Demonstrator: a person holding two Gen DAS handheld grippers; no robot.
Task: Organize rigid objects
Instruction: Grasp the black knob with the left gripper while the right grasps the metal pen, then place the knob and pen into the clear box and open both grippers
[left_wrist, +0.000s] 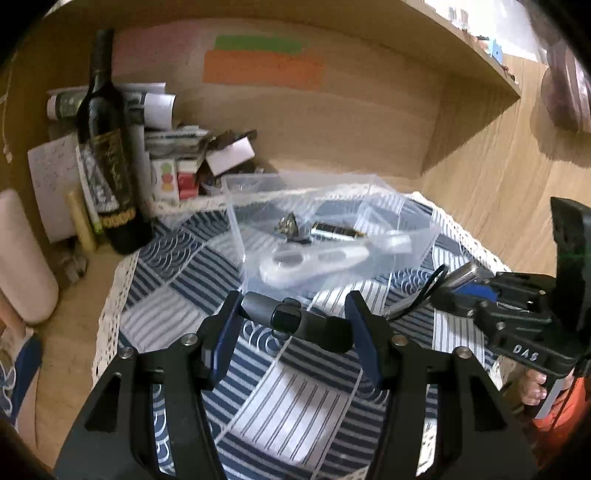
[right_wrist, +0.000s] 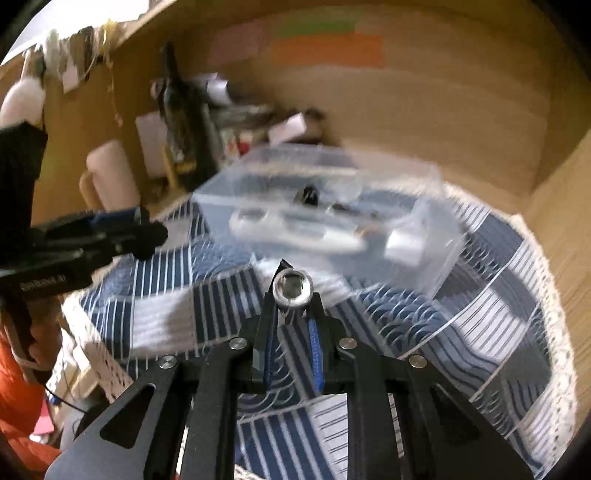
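A clear plastic box (left_wrist: 424, 240) stands on the blue patterned cloth (left_wrist: 295, 398); it also shows in the right wrist view (right_wrist: 436, 258). Inside lie a white opener-like tool (left_wrist: 314, 264), a battery (left_wrist: 334, 229) and a small dark metal piece (left_wrist: 290, 223). My left gripper (left_wrist: 291, 321) is open, with a dark grey watch-like band (left_wrist: 291, 319) lying between its fingers. My right gripper (right_wrist: 291, 295) is shut on a silver flashlight (right_wrist: 292, 288), lens toward the camera, just before the box. It shows at the right of the left wrist view (left_wrist: 465, 277).
A dark wine bottle (left_wrist: 107, 155) stands at the back left beside papers and small cartons (left_wrist: 177, 155). A pale pink cylinder (left_wrist: 22, 258) sits at far left. Wooden walls and a shelf (left_wrist: 461, 48) enclose the space. The cloth has a lace edge (left_wrist: 110, 295).
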